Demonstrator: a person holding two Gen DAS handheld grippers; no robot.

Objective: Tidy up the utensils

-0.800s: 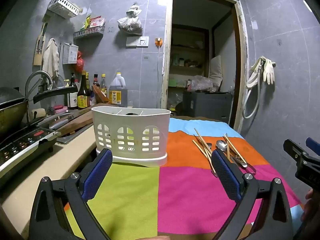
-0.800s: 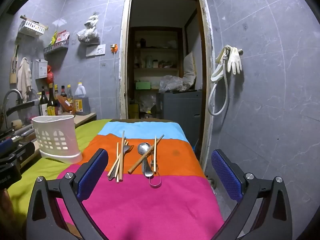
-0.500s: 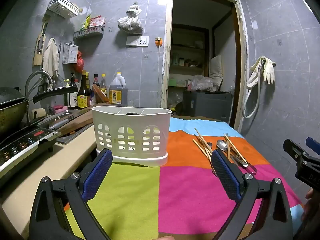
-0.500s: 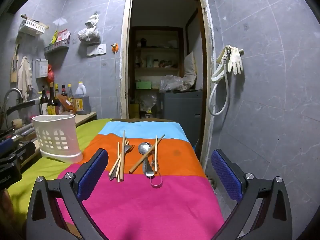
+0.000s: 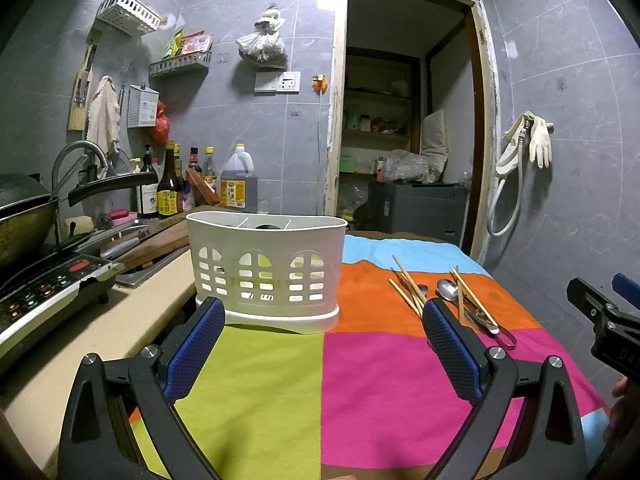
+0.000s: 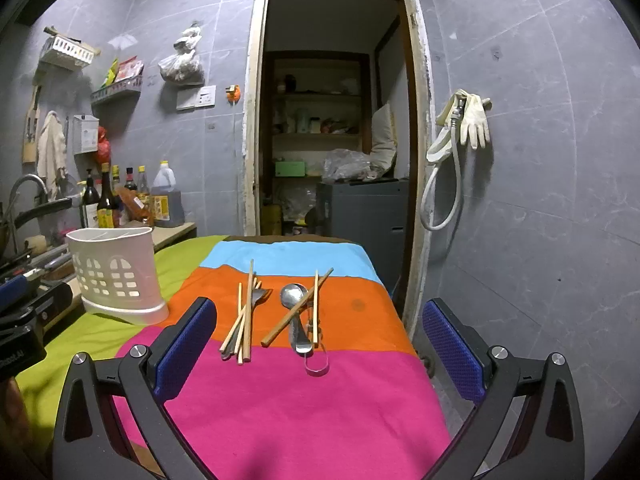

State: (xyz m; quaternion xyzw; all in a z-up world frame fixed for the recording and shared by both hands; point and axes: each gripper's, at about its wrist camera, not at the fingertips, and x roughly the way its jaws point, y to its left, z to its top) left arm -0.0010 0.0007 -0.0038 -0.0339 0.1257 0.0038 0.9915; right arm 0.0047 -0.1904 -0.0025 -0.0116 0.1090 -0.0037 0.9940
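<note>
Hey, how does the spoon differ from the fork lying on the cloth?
The spoon lies right of the fork, with a round bowl facing up and fully exposed; the fork shows tines. Two chopsticks cross the spoon, while a bundle of chopsticks covers most of the fork's handle. Both are metal, lying mostly on the orange stripe.
</note>
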